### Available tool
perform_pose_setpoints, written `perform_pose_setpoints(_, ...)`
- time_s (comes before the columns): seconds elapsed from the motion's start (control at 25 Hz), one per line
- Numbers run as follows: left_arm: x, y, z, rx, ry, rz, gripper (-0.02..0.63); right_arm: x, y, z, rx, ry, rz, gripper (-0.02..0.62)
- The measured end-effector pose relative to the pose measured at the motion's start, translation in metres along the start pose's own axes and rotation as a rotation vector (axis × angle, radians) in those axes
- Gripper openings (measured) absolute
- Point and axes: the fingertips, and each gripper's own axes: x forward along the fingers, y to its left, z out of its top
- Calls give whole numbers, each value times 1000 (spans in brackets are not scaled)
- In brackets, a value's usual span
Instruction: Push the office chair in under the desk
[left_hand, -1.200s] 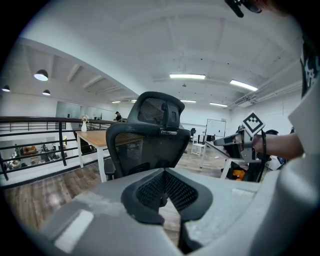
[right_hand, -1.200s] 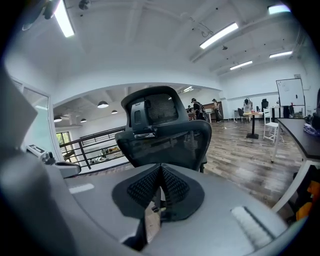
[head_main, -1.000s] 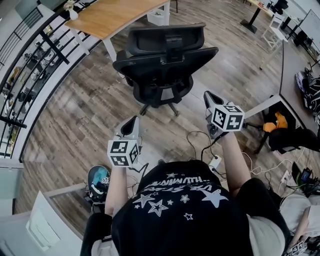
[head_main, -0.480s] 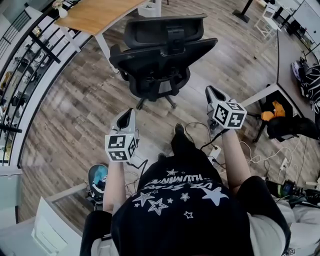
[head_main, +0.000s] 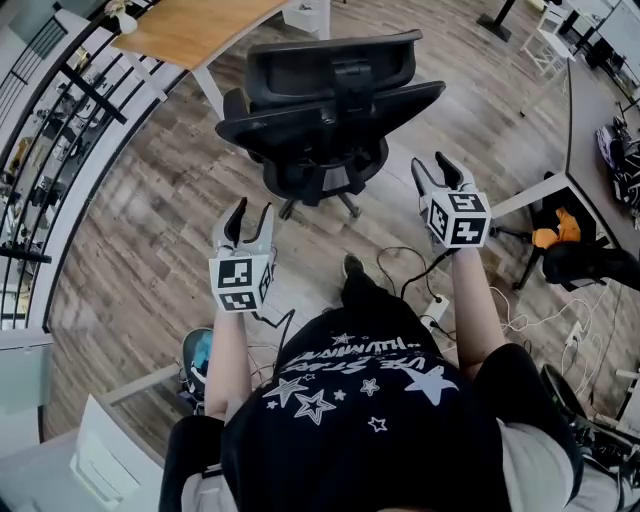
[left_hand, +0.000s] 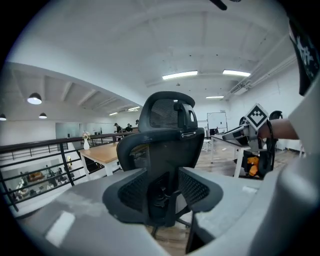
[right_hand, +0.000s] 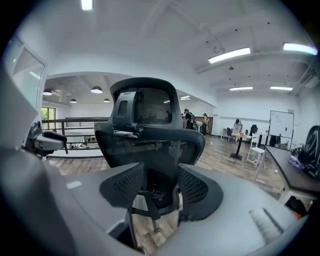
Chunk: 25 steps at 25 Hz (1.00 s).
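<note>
Materials I see
The office chair (head_main: 330, 110) is matt black mesh and plastic; desk (head_main: 190, 30) smooth pale wood; floor (head_main: 150, 230) wood-grain planks.

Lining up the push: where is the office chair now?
Head view, top centre: the office chair stands with its back toward the person, just short of the wooden desk at upper left.

the office chair (head_main: 325, 110) stands just before the desk (head_main: 190, 30) (beside its corner, not under).
</note>
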Motion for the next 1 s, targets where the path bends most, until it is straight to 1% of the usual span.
perform_pose_setpoints(0.12, 16, 5, 8, 76, 8, 15, 250, 12, -8, 10, -66, -9, -23, 275)
perform_pose_setpoints(0.24, 32, 9, 12, 137, 17, 32, 277, 22, -18, 17, -133, -6, -63, 342)
perform_pose_setpoints(0.36, 44, 16, 21, 174, 11, 76, 335, 29, -29, 23, -203, -5, -93, 387)
perform_pose_setpoints(0.44, 52, 21, 27, 215, 14, 103, 360, 34, -34, 28, -243, -6, -106, 415)
perform_pose_setpoints(0.56, 66, 30, 24, 288, 44, 137, 387, 45, -41, 33, -297, -2, -115, 444)
perform_pose_setpoints(0.64, 74, 37, 25, 351, 62, 166, 396, 52, -45, 37, -331, 4, -125, 453)
perform_pose_setpoints(0.8, 86, 50, 41, 475, 64, 232, 396, 70, -54, 42, -376, 17, -148, 456)
perform_pose_setpoints(0.92, 96, 55, 51, 532, 77, 254, 397, 81, -58, 52, -403, -11, -161, 454)
perform_pose_setpoints(1.0, 102, 59, 57, 575, 82, 269, 397, 90, -59, 58, -450, -19, -169, 449)
